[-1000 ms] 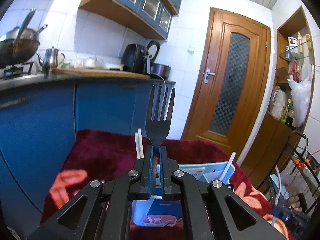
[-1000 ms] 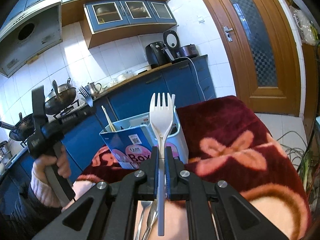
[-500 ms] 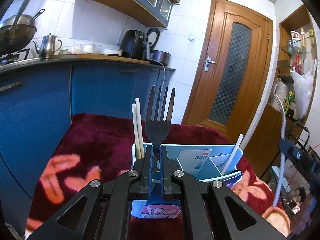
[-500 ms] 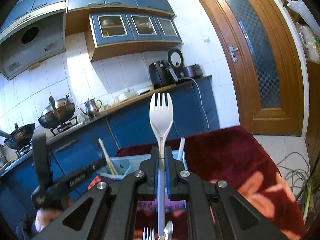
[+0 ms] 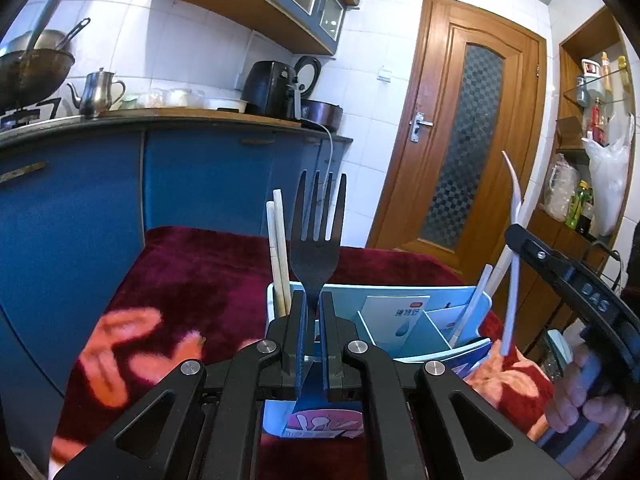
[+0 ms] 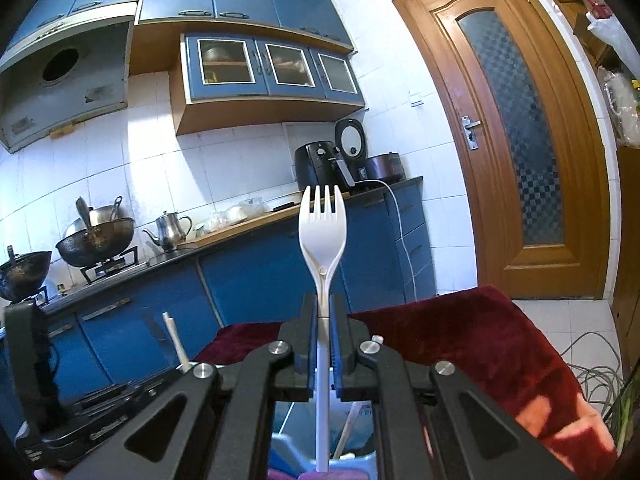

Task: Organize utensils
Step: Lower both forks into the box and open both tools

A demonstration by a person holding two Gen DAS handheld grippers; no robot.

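From the left wrist view, the left gripper [image 5: 313,320] is clamped on the neck of a dark metal fork [image 5: 319,240], tines up, just above the near left corner of the pale blue divided utensil box [image 5: 486,300]. The box stands on a dark red blanket with orange flowers [image 5: 200,272]. A pair of pale wooden chopsticks [image 5: 278,256] already stands in its left compartment and a white plastic stick [image 5: 470,312] in its right. At the right edge, the right gripper [image 5: 516,232] holds a white plastic utensil [image 5: 514,264] over that right side.

From the right wrist view, the right gripper [image 6: 324,344] is closed on this white plastic spork [image 6: 322,232], upright, the box [image 6: 288,440] below it.

I would say sorting is partway: both pieces are held but not yet dropped in.
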